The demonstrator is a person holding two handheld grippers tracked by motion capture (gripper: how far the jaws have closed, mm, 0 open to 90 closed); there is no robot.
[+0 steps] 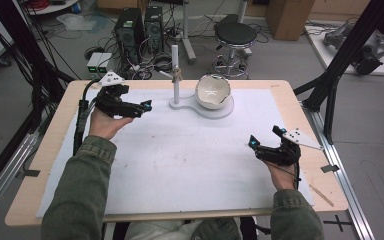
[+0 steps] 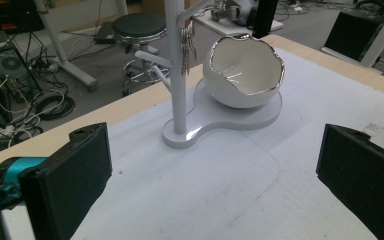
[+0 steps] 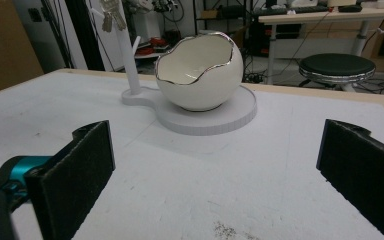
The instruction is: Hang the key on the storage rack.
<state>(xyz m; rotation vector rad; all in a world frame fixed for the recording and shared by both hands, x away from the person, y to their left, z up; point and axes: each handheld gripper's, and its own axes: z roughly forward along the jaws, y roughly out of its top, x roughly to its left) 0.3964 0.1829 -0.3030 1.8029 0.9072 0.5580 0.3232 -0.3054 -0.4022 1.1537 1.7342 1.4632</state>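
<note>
A white egg-shaped bowl [image 1: 212, 91] with a silver rim sits on the round end of a white stand's base [image 1: 223, 110] at the far middle of the table. The stand's post [image 1: 175, 75] rises beside the bowl, with a bunch of keys [image 1: 178, 75] hanging from a peg. My left gripper [image 1: 145, 107] hovers left of the stand, open and empty. Its own view shows the post [image 2: 177, 75], keys [image 2: 187, 42] and bowl [image 2: 242, 70] ahead of the left gripper [image 2: 212, 165]. My right gripper [image 1: 254, 145] is open at the near right. The bowl [image 3: 200, 70] lies ahead of the right gripper [image 3: 212, 160].
A white mat [image 1: 180, 160] covers most of the wooden table [image 1: 55, 150]. Beyond the far edge stand a black stool [image 1: 235, 35], computer towers [image 1: 130, 30] and tangled cables on the floor. Black frame posts [image 1: 345, 55] rise at the right.
</note>
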